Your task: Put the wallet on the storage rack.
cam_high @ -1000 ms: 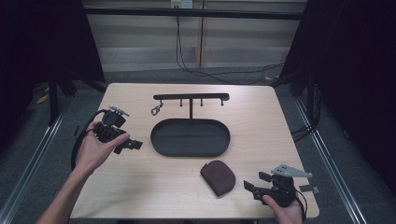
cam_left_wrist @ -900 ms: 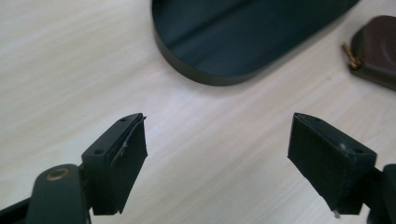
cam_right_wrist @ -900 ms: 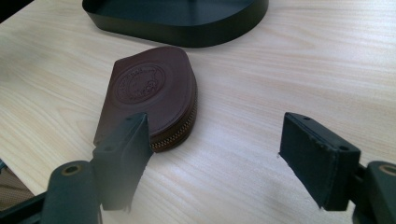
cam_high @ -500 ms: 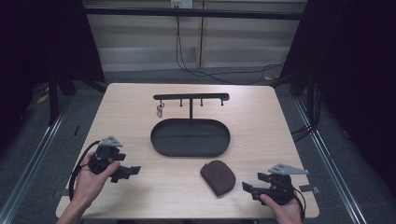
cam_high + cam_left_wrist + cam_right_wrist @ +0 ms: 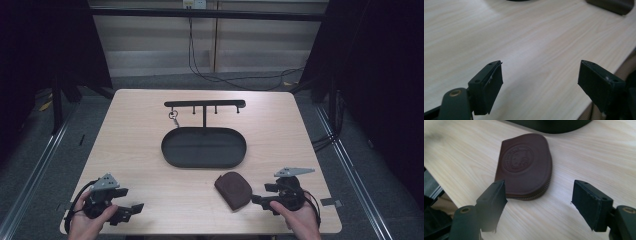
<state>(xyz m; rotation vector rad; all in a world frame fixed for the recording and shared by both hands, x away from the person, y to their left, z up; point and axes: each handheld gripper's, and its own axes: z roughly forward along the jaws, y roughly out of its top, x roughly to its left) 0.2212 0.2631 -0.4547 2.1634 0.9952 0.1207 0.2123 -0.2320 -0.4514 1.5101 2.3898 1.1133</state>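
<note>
Since the earlier frame the left gripper (image 5: 131,212) has drawn back to the table's (image 5: 140,150) near-left corner, jaws released over bare wood. The right gripper (image 5: 537,206) has edged toward the one brown pouch (image 5: 525,165), its jaws just narrowing slightly yet spread wide and unclamped; the pouch lies flat just ahead of them. Beyond it: one black tray (image 5: 203,147), one hook rack (image 5: 205,104), one key ring (image 5: 173,116).

No readable text, number or brand shows anywhere. The one mark is a round embossed emblem (image 5: 517,159) pressed into the top face of the brown pouch (image 5: 524,167), seen in the right gripper view; it looks like a figure inside a ring, and any lettering in it is too faint to read.
</note>
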